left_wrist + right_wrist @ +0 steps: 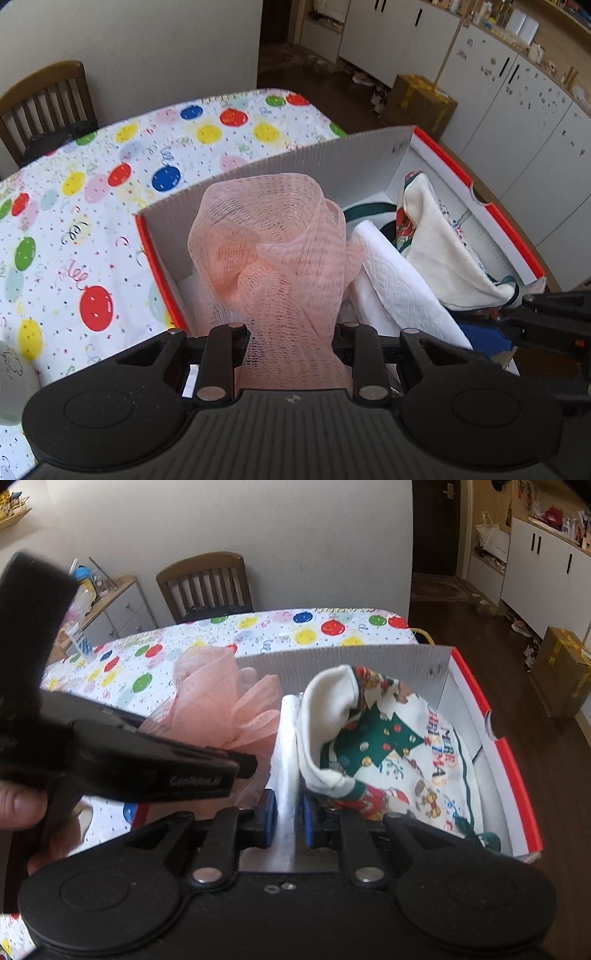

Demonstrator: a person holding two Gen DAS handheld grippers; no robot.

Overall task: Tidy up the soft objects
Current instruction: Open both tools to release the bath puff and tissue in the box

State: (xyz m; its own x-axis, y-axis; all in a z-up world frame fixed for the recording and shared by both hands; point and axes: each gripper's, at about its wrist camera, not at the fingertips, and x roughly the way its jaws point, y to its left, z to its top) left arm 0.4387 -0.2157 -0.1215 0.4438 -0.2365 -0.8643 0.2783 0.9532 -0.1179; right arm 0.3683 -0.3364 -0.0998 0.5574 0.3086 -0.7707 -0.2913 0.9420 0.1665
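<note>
While the left gripper [291, 354] pinches the pink mesh bath pouf [273, 240] over the shoebox [155, 258], the right gripper [290, 819] clamps a folded white paper towel [288, 746] (beside the Christmas cloth [399, 746]); lower the pouf fully before releasing.

Pink mesh [273, 254]: open netting, rough. White towel [395, 280]: quilted, embossed paper. Printed cloth [413, 760]: matt woven fabric. Box [310, 162]: corrugated card, glossy red rim. Grippers: matt black plastic is noted.

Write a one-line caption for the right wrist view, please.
Right claw grips white quilted cloth inside the red-rimmed box, beside a Christmas-print cloth.
</note>
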